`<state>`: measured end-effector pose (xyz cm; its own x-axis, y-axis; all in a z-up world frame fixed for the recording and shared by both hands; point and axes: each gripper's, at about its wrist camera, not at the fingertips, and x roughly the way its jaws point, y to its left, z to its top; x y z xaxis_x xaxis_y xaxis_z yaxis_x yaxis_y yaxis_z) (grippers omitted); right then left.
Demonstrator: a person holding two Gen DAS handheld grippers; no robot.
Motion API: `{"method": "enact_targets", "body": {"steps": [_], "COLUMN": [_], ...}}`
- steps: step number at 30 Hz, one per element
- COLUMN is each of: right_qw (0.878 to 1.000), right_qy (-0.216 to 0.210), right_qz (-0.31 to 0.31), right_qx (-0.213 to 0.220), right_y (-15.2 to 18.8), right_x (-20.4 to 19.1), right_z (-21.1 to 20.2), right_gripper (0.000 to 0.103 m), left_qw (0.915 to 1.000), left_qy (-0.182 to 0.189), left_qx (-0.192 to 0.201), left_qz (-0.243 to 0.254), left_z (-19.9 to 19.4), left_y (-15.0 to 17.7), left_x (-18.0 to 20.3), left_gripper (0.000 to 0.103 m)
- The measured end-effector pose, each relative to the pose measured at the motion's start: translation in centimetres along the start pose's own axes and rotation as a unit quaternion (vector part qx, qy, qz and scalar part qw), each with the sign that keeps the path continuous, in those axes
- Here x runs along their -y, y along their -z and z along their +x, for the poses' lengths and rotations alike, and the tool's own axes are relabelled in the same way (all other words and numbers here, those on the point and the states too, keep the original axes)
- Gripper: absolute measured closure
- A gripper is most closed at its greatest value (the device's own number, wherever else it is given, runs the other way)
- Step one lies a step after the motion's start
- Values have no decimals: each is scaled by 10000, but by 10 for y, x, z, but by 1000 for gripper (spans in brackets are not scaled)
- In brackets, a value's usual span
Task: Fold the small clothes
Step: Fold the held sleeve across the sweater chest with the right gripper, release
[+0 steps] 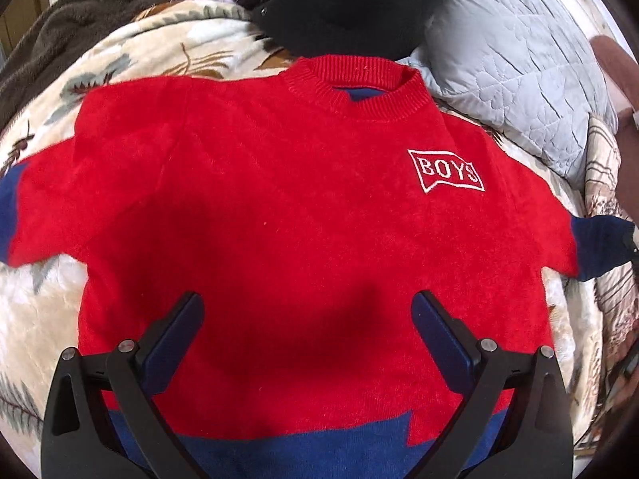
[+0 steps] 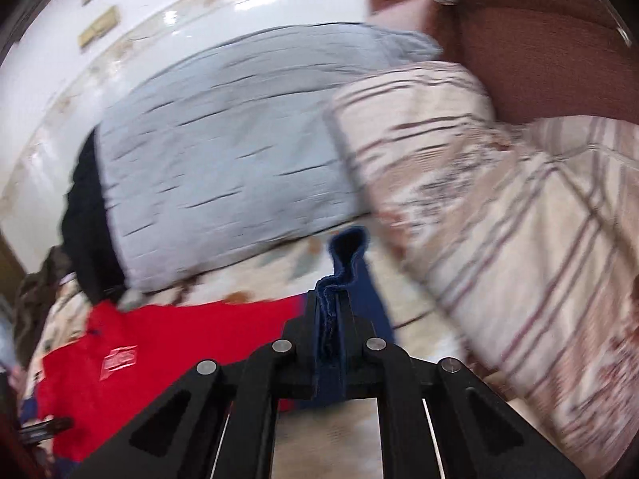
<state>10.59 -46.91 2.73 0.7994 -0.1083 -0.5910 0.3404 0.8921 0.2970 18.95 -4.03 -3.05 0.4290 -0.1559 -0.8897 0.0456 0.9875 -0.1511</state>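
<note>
A bed is covered with a soft cream blanket [image 1: 48, 319] with leaf pictures. A red sweater [image 1: 279, 219] with blue trim lies flat in the middle of it. Near the far edge sit a black garment [image 1: 351, 12], a pale blue quilted pillow [image 1: 511, 72] and a brown fuzzy blanket [image 1: 80, 12].

One legible marking is present: the word "BOYS" [image 1: 446, 171], in white outlined capitals inside a white flag-shaped border, embroidered on the chest of the red sweater [image 1: 279, 207], right of centre in the left wrist view. In the right wrist view the same emblem [image 2: 118, 361] appears at lower left, too blurred to read. No other text, brand or number is legible.
</note>
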Motion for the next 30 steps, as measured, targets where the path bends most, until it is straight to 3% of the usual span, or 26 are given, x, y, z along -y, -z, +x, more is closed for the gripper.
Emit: {"method": "enact_targets", "body": {"steps": [11,25,30], "right_qw": [9914,9677,9590], "right_qy": [-1063,-1978,-1986], "right_qz": [-515,-873,-869], "right_qx": [-559,-1295,-1822], "right_y": [54,120,155], "right_x": [-145,-288,-320], "right_z": [16,34,53], "right_gripper": [97,96,91], "left_qw": [9998,9995,9993], "left_qy": [144,160,213], "left_qx": [42,271,258], "left_qz": [129,-88,-160], "left_z": [-18,-48,-49], "left_y": [0,-14,-12], "left_x": [-20,-83,-91], "left_gripper": [0,0,0]}}
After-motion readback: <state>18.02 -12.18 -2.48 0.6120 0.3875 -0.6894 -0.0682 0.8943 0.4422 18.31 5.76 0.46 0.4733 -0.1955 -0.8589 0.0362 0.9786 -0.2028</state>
